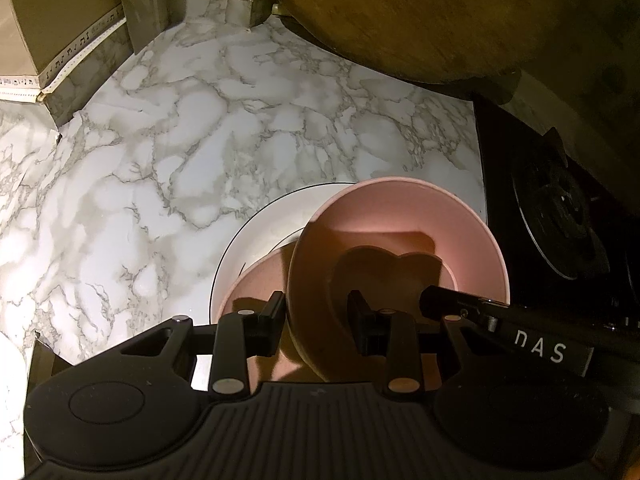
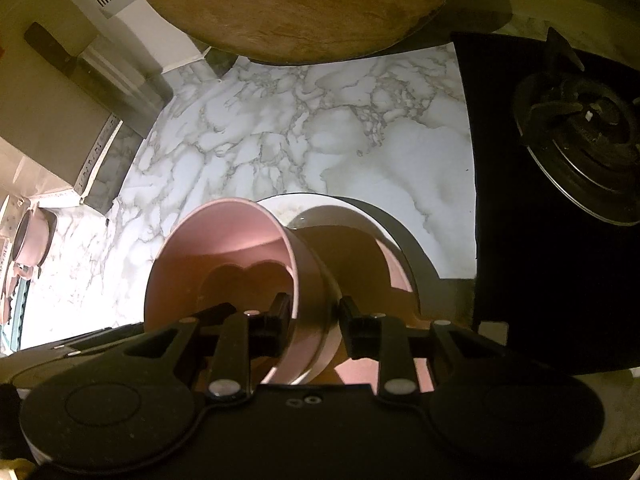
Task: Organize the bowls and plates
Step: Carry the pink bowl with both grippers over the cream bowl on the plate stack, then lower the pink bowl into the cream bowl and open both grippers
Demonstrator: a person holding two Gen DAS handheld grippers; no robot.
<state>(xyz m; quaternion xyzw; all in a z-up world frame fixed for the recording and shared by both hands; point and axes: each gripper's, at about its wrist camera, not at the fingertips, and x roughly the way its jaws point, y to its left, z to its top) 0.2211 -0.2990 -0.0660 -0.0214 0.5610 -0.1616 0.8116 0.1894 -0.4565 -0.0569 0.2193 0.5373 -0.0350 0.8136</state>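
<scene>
Bowl stacking, midway, with both of your grippers on one pink bowl.

You hold the pink bowl [image 1: 400, 248] by opposite rim walls: left gripper [image 1: 318, 316] and right gripper [image 2: 314, 318] each pinch the wall between their fingers. It hangs tilted over a second pink bowl [image 1: 260, 280] sitting on the white plate [image 1: 256, 228] on the marble counter [image 1: 180, 140], beside the stove [image 2: 560, 160]. Next, I judge, level it, lower it to nest, then release.
</scene>
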